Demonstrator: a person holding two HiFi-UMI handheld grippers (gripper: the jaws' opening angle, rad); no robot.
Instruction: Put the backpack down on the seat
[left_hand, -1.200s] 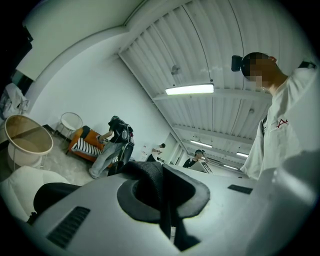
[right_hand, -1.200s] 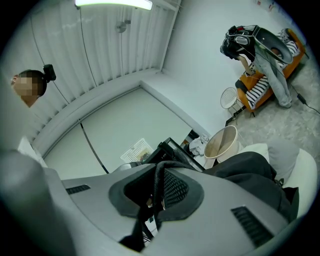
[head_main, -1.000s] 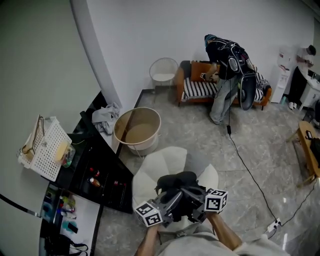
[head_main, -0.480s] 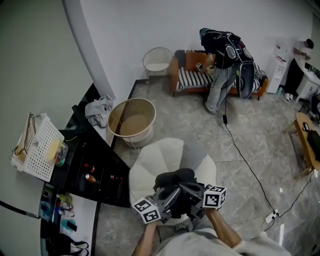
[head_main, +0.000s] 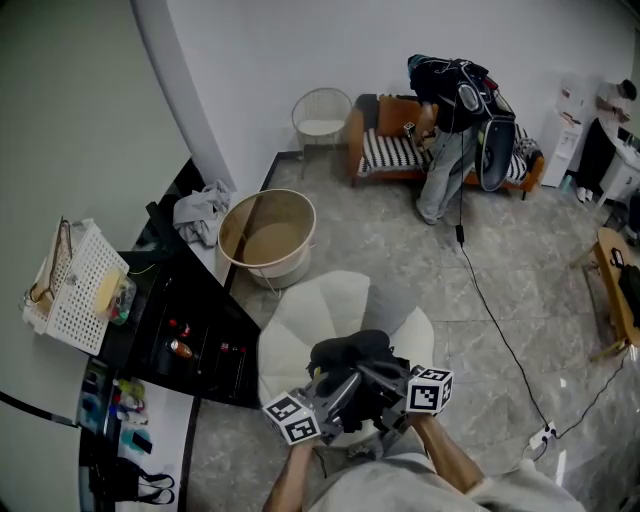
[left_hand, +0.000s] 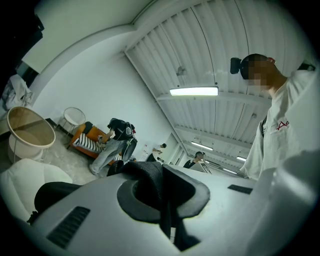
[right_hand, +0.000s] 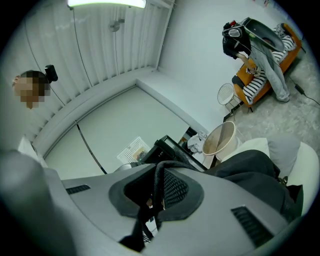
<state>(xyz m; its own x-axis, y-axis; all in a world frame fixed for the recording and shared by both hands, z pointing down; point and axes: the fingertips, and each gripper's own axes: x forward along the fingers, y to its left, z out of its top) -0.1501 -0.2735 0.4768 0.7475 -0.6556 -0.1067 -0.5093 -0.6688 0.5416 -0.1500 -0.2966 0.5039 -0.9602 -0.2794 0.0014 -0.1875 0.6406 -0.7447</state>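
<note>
One backpack (head_main: 350, 358) bunched over seat (head_main: 320, 310); long axis unclear.

Low in the centre of the head view, the left forearm (head_main: 292, 482) and right forearm (head_main: 447, 462) reach forward side by side. The left gripper (head_main: 342, 388) and right gripper (head_main: 384, 386) are held close together, roughly level, with their marker cubes turned outward. Each gripper view shows its jaws pinched together on a black strap (left_hand: 149, 181), apparently a backpack's.

Black backpack (head_main: 348, 352) over white seat (head_main: 320, 305) on grey floor (head_main: 400, 250)
</note>
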